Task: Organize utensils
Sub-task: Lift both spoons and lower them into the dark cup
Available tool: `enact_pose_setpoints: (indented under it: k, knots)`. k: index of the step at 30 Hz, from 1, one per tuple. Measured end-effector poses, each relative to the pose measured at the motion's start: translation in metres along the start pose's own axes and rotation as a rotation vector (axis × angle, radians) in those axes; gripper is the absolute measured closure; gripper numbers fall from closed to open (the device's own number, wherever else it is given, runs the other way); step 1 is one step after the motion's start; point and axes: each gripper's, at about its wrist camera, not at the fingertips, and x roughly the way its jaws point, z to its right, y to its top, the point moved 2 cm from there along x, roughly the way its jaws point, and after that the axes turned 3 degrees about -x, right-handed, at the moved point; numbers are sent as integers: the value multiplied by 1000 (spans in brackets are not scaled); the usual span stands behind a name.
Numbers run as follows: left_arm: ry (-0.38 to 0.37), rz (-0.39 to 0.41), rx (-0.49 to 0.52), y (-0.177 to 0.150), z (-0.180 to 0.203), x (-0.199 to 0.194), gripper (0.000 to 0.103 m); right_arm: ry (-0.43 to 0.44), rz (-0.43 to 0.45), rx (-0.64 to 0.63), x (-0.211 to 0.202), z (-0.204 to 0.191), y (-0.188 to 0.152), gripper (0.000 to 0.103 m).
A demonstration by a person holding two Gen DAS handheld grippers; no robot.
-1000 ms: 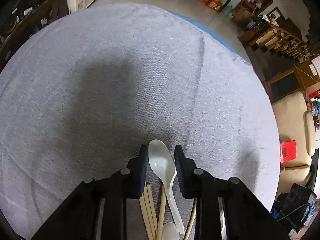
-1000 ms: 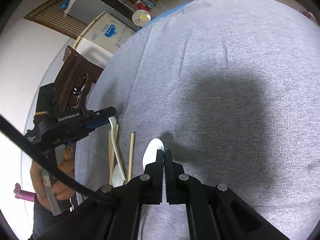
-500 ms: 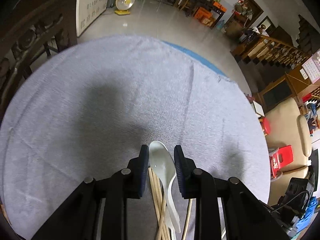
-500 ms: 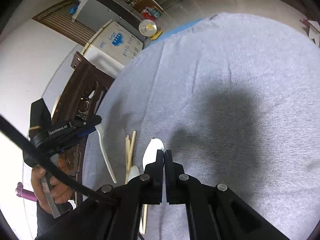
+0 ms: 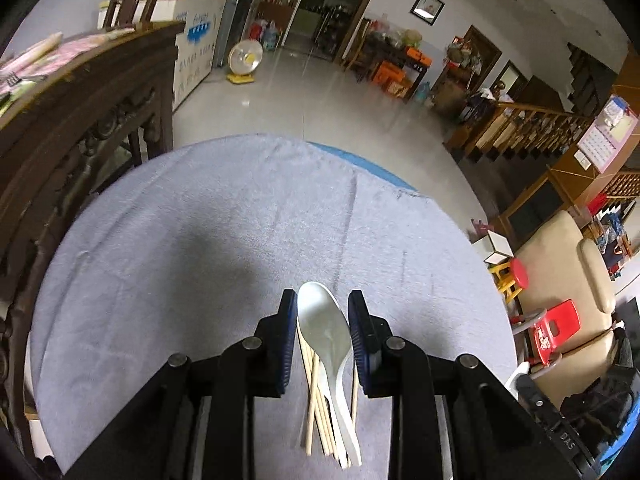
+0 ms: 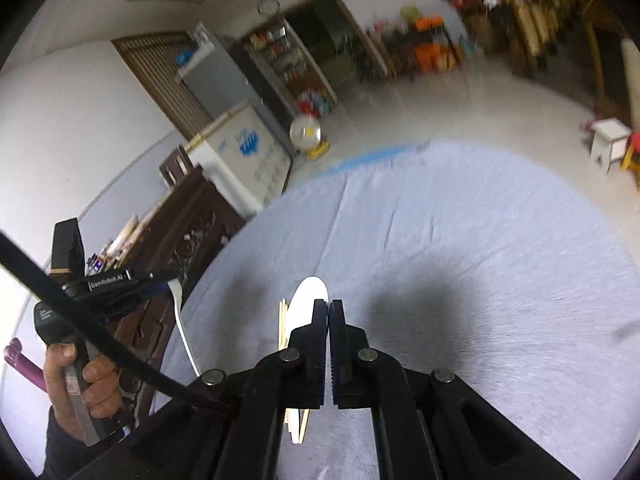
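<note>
My left gripper (image 5: 323, 316) is shut on a white plastic spoon (image 5: 325, 326) and holds it in the air, bowl forward, handle hanging down. Below it, wooden chopsticks (image 5: 314, 396) lie bundled on the grey cloth-covered round table (image 5: 200, 232). In the right wrist view the left gripper (image 6: 160, 280) shows at the left, a hand on its grip, with the held spoon (image 6: 182, 320) hanging from it. My right gripper (image 6: 329, 312) is shut and empty, high above a second white spoon (image 6: 307, 300) and the chopsticks (image 6: 283, 322) on the table.
A dark carved wooden cabinet (image 5: 80, 120) stands close against the table's left side. A beige armchair (image 5: 568, 288) and a red plastic stool (image 5: 554, 332) stand to the right. The blue table edge (image 5: 360, 160) shows at the far side.
Both grippers have risen well above the table and the views now take in the room. The left gripper has lifted the white spoon off the cloth; the chopsticks stay on the table.
</note>
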Motion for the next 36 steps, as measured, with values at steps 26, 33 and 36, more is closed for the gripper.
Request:
enact_pose_setpoints:
  k: [26, 33, 36]
  knots:
    - [-10, 242, 46, -113, 8, -135, 77, -97, 340, -292, -129, -122, -100, 101]
    - [10, 277, 76, -134, 8, -140, 76, -130, 351, -370, -119, -138, -124, 101]
    - [18, 292, 89, -142, 8, -140, 76, -141, 348, -390, -114, -139, -132, 101]
